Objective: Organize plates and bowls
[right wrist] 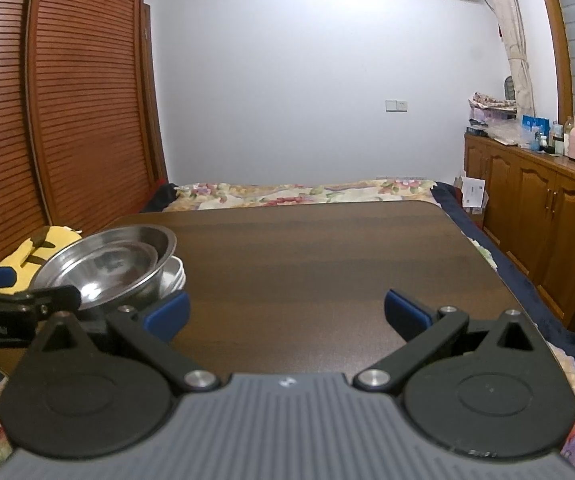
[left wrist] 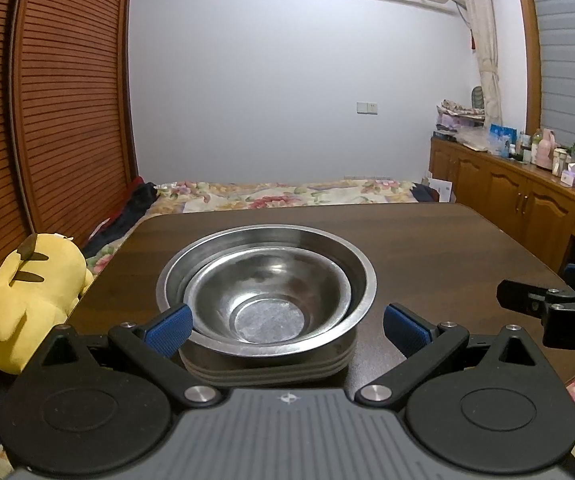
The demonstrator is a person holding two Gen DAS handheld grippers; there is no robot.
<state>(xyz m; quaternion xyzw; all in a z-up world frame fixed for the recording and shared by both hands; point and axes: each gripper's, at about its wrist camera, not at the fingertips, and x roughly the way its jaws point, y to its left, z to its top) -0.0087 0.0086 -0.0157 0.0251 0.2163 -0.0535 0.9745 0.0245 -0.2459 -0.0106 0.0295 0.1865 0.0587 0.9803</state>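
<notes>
Bowls nested on plates, claws spread

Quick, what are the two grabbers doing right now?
Left gripper: open, empty, facing the stacked bowls.
Right gripper: open, empty, over the table.

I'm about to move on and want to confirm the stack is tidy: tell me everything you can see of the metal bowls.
The metal bowls are two shiny steel bowls, a smaller one nested upright inside a wider flared-rim one. Both look empty, with a dull round patch on the inner base. They sit on a stack of plates on the dark wooden table, toward its left side. The open left gripper brackets the stack; whether its fingers touch is unclear.
</notes>
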